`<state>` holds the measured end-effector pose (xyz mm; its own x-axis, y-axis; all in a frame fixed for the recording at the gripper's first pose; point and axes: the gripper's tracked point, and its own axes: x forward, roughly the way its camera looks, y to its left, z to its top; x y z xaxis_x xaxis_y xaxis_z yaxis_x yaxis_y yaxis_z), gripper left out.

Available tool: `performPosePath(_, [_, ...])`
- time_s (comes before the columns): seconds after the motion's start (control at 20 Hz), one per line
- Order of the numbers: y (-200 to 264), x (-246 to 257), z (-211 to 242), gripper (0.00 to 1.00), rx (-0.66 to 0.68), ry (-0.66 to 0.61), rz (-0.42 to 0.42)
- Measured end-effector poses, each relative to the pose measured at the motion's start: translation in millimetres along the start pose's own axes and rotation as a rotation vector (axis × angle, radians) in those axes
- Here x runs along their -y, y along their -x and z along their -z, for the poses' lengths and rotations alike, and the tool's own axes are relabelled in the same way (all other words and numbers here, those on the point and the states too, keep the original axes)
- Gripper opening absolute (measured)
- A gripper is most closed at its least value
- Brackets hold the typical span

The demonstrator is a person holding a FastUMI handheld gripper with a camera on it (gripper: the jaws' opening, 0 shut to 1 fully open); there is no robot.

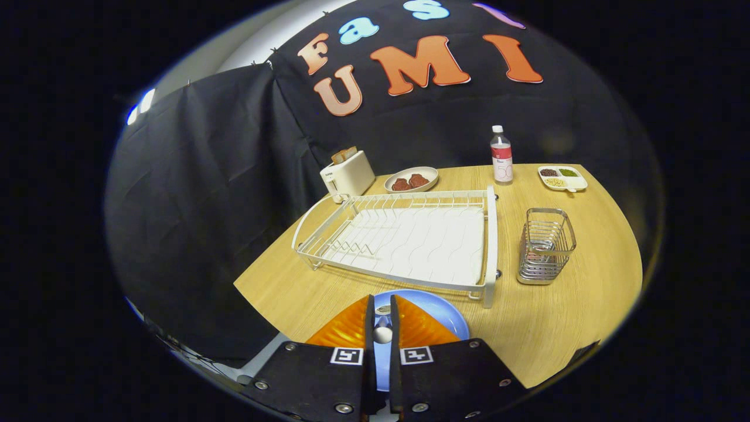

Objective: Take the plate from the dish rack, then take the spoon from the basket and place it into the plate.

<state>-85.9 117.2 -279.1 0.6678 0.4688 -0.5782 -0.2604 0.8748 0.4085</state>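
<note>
A blue plate [438, 312] lies flat on the wooden table [562, 334], just in front of the white dish rack [491, 246], whose slots hold nothing. My gripper [381, 306] hangs over the plate with its fingers drawn close together. A narrow spoon [382, 334] stands in the slit between them, its small bowl end toward the fingertips and a pale rounded part lower down. Both fingers press on it. The wire basket [545, 246] stands to the right of the rack, beyond the fingers. Most of the plate is hidden by the fingers.
Behind the rack stand a white toaster [347, 174] with bread in it, a bowl of brown food [411, 179], a bottle [501, 155] and a divided snack tray [562, 177]. The table's near edge runs just left of the fingers.
</note>
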Motion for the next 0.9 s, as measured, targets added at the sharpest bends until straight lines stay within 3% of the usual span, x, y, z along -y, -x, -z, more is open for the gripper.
performPosePath(0.5, [-8.8, 7.4, 44.5, 0.1, -0.065, 0.078, -0.006])
performPosePath(0.9, [-10.1, 33.1, 108.7, 0.16, -0.277, 0.105, 0.088])
